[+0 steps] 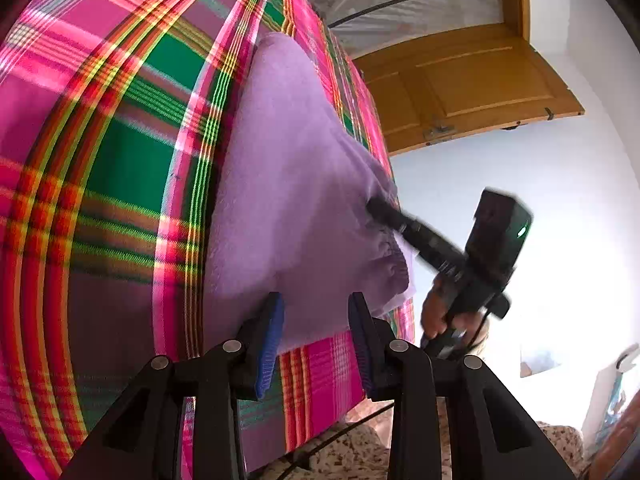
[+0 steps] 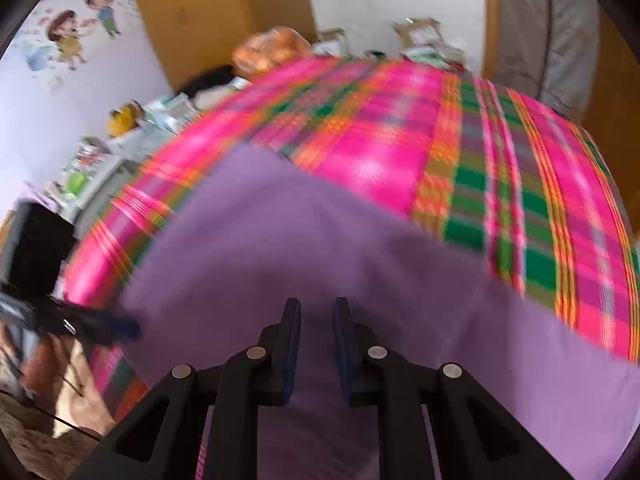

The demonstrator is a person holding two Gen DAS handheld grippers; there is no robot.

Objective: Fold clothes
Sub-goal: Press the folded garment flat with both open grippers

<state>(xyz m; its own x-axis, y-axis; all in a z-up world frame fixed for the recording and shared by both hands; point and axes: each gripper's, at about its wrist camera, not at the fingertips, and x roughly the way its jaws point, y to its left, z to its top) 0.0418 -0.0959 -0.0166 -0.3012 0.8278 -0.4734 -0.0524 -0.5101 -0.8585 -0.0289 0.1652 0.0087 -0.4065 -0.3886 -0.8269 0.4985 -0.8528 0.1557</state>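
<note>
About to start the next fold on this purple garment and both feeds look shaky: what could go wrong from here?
1. The soft lilac fleece garment hangs past the edge of the pink, green and orange plaid bedcover; a tug could drag it off.
2. The left claw stands open around the hem, so it may close on the bedcover too.
3. The right claw view is blurred; whether it grips the gathered waistband is unclear, so it could slip.
</note>
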